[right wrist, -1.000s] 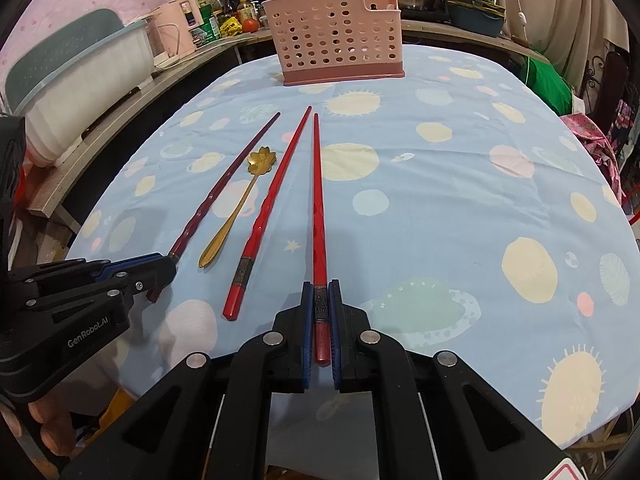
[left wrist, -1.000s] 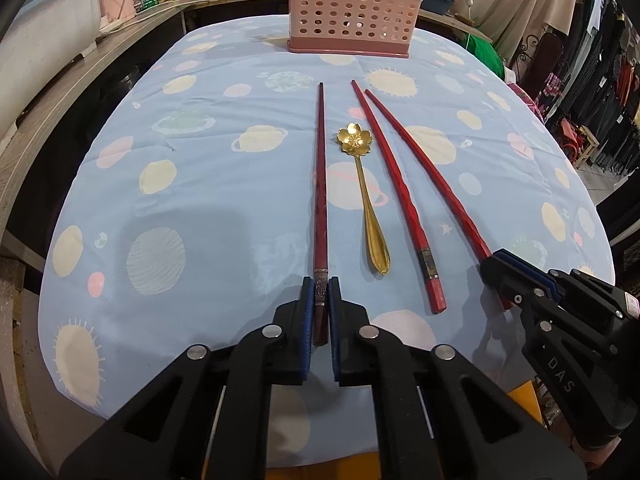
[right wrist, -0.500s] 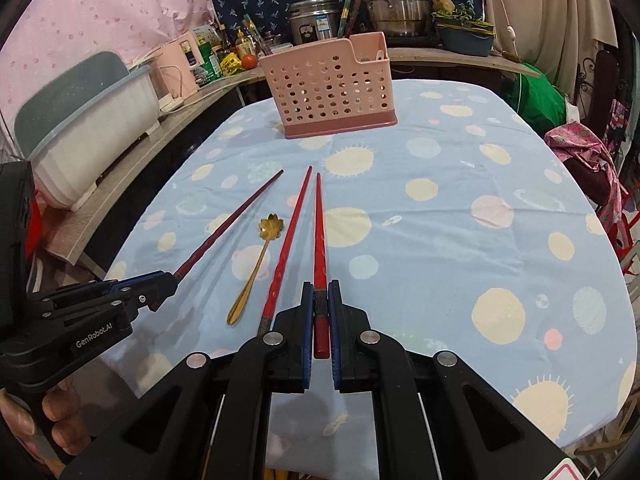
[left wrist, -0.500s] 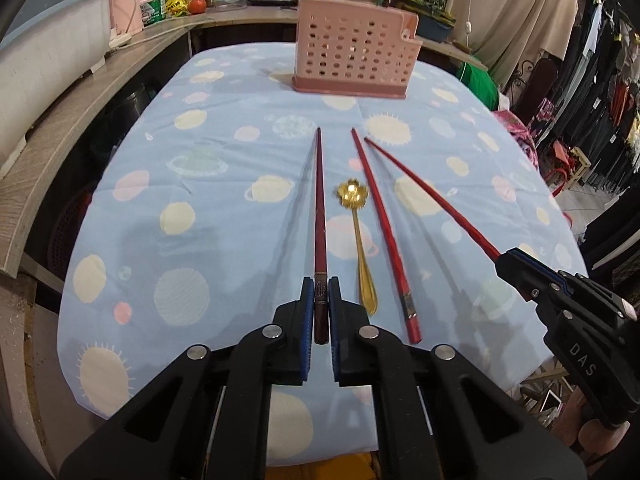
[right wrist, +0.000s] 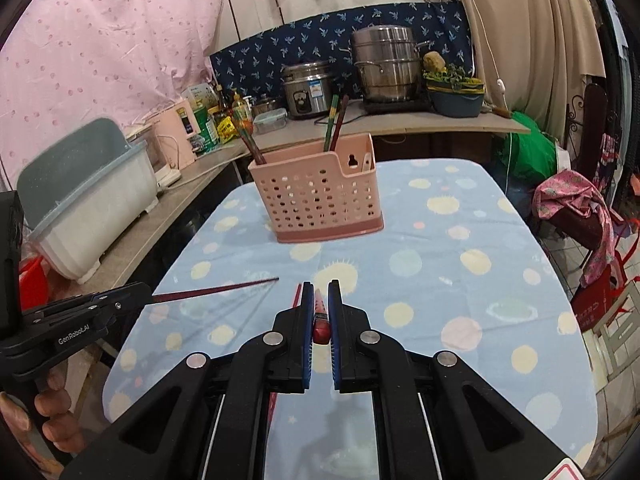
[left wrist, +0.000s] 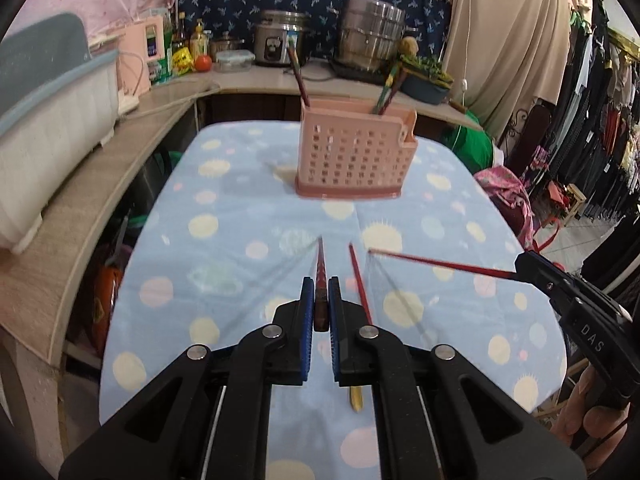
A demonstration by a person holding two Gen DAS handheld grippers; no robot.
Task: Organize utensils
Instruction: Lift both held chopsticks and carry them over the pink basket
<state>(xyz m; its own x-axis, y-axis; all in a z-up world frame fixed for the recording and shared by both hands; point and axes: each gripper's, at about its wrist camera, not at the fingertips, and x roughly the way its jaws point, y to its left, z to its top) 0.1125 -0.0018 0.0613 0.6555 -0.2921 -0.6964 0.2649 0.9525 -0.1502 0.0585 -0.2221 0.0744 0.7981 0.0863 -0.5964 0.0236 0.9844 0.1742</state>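
My left gripper [left wrist: 320,300] is shut on the thick end of a dark red chopstick [left wrist: 320,270] and holds it lifted, tip pointing at the pink utensil basket [left wrist: 354,156]. My right gripper [right wrist: 320,304] is shut on a bright red chopstick [right wrist: 320,312], also lifted; it shows in the left wrist view [left wrist: 436,266]. The dark chopstick shows in the right wrist view [right wrist: 216,291]. A third red chopstick [left wrist: 360,284] and a gold spoon [left wrist: 355,400] lie on the tablecloth under the grippers. The basket [right wrist: 320,196] holds several chopsticks.
The table has a blue cloth with pale dots [left wrist: 240,216]. A counter [left wrist: 80,208] with a white tub [left wrist: 44,136] runs along the left. Pots and a rice cooker [right wrist: 308,88] stand behind the basket. Clothes hang at the right [left wrist: 600,120].
Both grippers have lifted their chopsticks off the cloth and tilted up, so the basket and back counter now sit in the middle of view. The third chopstick and spoon stayed on the table.
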